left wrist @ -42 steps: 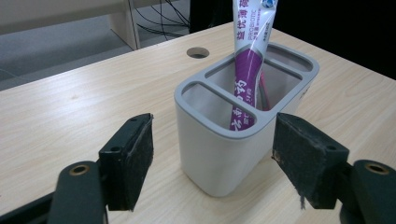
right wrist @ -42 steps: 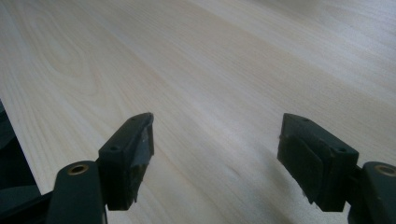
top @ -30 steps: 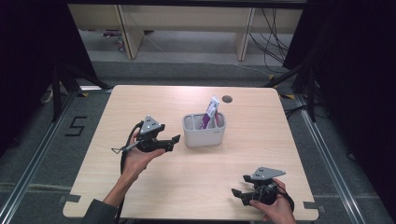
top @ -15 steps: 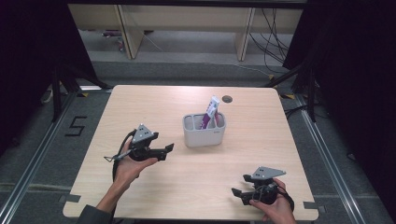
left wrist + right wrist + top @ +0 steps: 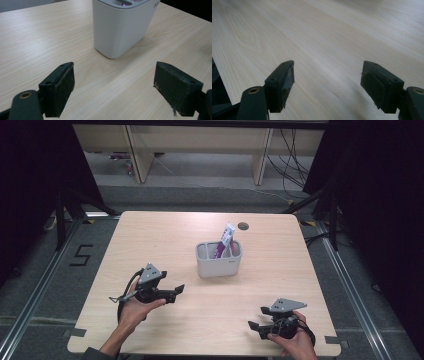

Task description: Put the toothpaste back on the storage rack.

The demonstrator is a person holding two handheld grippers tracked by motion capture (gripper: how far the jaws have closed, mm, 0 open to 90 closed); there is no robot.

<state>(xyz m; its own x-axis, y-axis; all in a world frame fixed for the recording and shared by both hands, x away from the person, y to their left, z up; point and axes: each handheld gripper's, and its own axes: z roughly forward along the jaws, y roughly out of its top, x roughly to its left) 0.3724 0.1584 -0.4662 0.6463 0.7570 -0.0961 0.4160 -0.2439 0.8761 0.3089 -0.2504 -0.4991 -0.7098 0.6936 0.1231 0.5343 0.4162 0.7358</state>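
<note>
Left tool (image 5: 177,291) lies level over the desk (image 5: 150,240), jaws just opened wide and empty, aimed toward 2 o'clock at the upright white plastic holder (image 5: 218,258) mid-desk; its purple-white tube (image 5: 225,240) leans toward 1 o'clock. Right tool (image 5: 254,326), at 5 o'clock, gapes empty.

On the table (image 5: 150,235) the holder (image 5: 218,264) stands near the middle, a tube (image 5: 226,238) upright in it. The left gripper (image 5: 172,291) sits left and nearer, the right gripper (image 5: 256,326) by the near right corner.

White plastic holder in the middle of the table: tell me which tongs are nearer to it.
Left. The left tongs sit just left of the white plastic holder; the right tongs lie farther off, near the table's front edge.
</note>
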